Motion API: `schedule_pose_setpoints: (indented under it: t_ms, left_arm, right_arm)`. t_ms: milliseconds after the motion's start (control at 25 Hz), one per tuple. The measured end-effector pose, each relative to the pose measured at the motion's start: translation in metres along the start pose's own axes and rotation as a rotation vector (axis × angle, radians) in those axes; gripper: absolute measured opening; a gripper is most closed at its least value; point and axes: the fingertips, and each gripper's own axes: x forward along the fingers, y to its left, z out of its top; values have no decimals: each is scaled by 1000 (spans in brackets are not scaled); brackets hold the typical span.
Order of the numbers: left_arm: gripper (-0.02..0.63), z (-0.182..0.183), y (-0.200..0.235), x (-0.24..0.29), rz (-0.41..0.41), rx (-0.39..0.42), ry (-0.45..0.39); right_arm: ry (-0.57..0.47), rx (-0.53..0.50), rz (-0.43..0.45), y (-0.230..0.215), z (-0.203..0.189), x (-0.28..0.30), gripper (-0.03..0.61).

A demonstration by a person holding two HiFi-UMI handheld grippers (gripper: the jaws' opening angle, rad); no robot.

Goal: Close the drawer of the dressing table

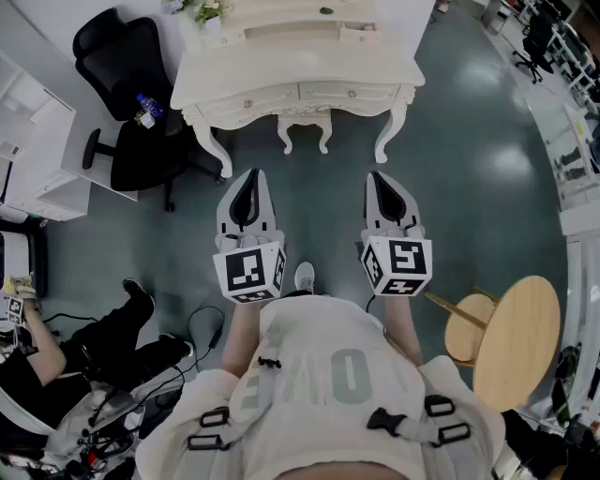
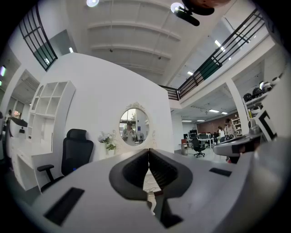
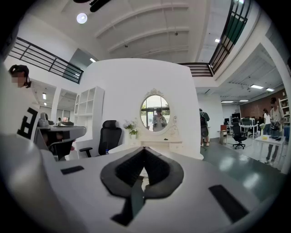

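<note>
The white dressing table (image 1: 300, 66) stands at the top of the head view, with two drawer fronts (image 1: 349, 92) in its apron that look flush with the frame. My left gripper (image 1: 249, 174) and right gripper (image 1: 379, 175) are held side by side over the grey floor, well short of the table and touching nothing. Both point toward it. In the left gripper view the left gripper (image 2: 148, 149) is shut and empty, with the oval mirror (image 2: 134, 123) ahead. The right gripper (image 3: 144, 148) is also shut and empty, facing the mirror (image 3: 154, 110) and table top (image 3: 159, 144).
A black office chair (image 1: 131, 94) stands left of the table, beside white shelving (image 1: 37, 150). A round wooden side table (image 1: 516, 337) is at my right. A seated person (image 1: 84, 347) and cables lie at the lower left. A flower pot (image 1: 211, 11) sits on the table.
</note>
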Motion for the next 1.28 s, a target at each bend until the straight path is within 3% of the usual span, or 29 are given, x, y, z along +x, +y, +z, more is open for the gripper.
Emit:
schedule_pose_setpoints:
  t_ms: [520,640,800,1040,1280]
  left_arm:
    - [20,-16,19,20,4,3,30]
    - [20,-17,38,32,15,0,29]
    - [20,-22,67,40,42,-16,26]
    - [20,-37,114,53,99,-36,21]
    - [20,-40,131,72,121,-53,26]
  right_arm:
    - [31,-29,15,3,-7,29,6]
    - [38,-58,9,12,-6,50,6]
    - [68,21,20,21,-13,73,6]
    - [73,24,-14,24,-21,99,6]
    - [83,35,-20,16,-19,122,6]
